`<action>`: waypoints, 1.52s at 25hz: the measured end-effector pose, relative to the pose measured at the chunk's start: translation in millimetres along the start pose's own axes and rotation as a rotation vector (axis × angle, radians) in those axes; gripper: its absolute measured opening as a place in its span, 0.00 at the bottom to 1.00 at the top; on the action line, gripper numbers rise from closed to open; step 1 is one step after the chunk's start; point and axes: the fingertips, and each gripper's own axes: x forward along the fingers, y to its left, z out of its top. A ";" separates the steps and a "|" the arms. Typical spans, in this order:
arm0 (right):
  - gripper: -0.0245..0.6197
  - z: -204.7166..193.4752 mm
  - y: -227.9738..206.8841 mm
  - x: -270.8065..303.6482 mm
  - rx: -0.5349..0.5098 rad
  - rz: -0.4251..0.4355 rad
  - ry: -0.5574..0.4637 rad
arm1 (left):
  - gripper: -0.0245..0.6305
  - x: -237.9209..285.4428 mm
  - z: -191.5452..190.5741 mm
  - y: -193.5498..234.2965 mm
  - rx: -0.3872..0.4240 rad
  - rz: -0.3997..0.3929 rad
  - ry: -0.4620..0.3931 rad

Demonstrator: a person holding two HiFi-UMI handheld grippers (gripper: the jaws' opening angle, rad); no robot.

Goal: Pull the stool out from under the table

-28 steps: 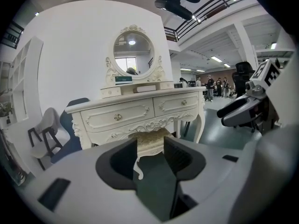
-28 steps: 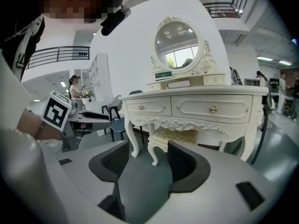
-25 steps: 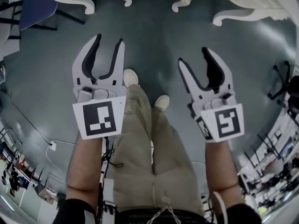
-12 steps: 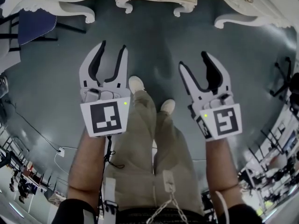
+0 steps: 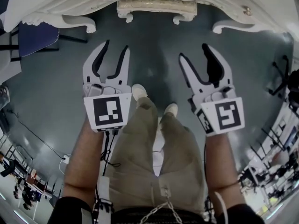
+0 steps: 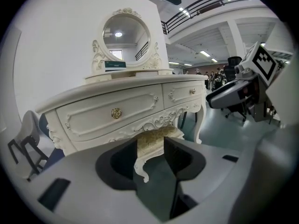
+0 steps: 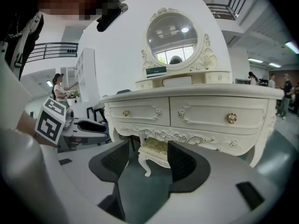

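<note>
Head view, stool (image 5: 156, 6) under table (image 5: 65, 1), ahead of L claw (image 5: 116, 45), R claw (image 5: 194, 51), both parted

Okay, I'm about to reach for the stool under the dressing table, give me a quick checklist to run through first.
1. Left gripper open and empty: ok, jaws apart, nothing gripped.
2. Right gripper open and empty: ok, jaws apart, nothing gripped.
3. Stool in sight: ok, tucked under the table, front legs showing.
4. Grippers at the stool: not ok, both hang short of it, over the floor.
5. Stool's rear legs free to slide: cannot tell, hidden under the table.
</note>
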 end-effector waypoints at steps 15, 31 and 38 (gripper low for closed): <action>0.40 -53.4 -22.2 54.9 -0.025 0.013 0.088 | 0.31 53.6 -22.2 -7.2 0.121 -0.045 0.060; 0.40 -105.7 -108.7 133.9 -0.142 0.017 0.233 | 0.31 164.8 -93.3 16.8 0.197 0.083 0.221; 0.41 -129.3 -131.5 164.4 -0.216 0.000 0.306 | 0.31 204.1 -113.3 26.1 0.273 0.080 0.285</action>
